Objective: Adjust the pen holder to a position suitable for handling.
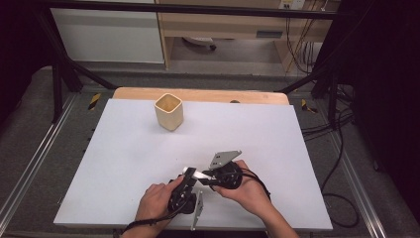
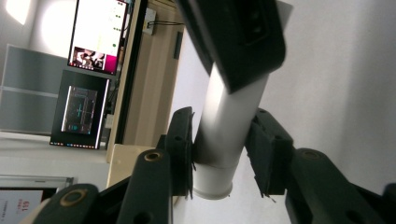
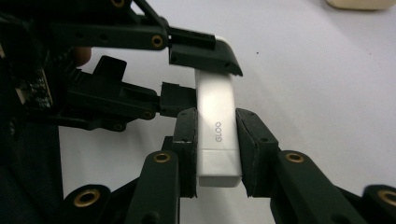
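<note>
Glue stick [image 3: 215, 135] is hanging just above the white table [image 1: 119, 163] near its front edge, with the right gripper [image 3: 215, 154] and left gripper [image 2: 224, 154] both clamping it.

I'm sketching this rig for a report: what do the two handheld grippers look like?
Both the left gripper and the right gripper are black, with jointed jaws pinned by brass-coloured rivets and blocky black pads. Each carries a grey three-cornered plate, and a black cable trails from the left one.

the high view is evenly lit but soft, with dark corners. glare whitens the table [image 2: 336, 93] in the left gripper view; near jaws blur.
</note>
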The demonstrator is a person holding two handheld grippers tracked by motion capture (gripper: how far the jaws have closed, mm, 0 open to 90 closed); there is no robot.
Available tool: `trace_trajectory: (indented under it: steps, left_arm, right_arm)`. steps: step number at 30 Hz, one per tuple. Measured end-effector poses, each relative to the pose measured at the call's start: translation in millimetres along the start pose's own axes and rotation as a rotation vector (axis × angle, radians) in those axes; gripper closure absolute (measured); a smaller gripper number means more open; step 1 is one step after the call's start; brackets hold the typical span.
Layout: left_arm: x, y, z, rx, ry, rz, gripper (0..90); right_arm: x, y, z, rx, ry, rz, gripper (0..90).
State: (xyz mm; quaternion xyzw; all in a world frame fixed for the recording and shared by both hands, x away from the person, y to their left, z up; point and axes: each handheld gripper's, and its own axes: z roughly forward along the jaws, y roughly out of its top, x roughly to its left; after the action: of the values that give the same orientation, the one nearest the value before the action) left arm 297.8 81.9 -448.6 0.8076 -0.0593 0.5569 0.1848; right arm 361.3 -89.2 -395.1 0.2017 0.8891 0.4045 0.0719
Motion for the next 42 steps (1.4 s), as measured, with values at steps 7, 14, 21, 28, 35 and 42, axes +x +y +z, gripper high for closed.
trace_trajectory:
  steps: [7, 14, 21, 28, 35, 42]
  left_arm:
    - [0.7, 1.7, -0.3, -0.001, -0.001, 0.004, 68.1]
    - [1.9, -2.2, 0.7, 0.009, -0.006, -0.011, 68.2]
    - [8.4, -9.7, 1.3, 0.027, -0.002, -0.063, 68.3]
    - [12.5, -19.1, 1.7, 0.033, -0.012, -0.157, 68.2]
    - [19.3, -27.5, 0.9, 0.023, -0.039, -0.278, 68.2]
    - [30.1, -39.5, -1.4, -0.004, -0.067, -0.441, 68.2]
  right_arm:
    - [-1.3, 1.7, -4.5, -0.048, 0.005, 0.0, 68.6]
    - [-2.2, -2.0, -6.9, -0.048, -0.01, -0.001, 55.6]
    - [-3.1, -6.4, -5.2, -0.057, -0.03, 0.019, 40.3]
    - [-6.2, -10.7, -7.5, -0.13, -0.128, 0.017, 11.9]
    - [-15.5, -17.2, -15.4, -0.261, -0.215, 0.019, 2.0]
    - [-28.4, -29.0, -24.0, -0.282, -0.267, 0.123, 2.5]
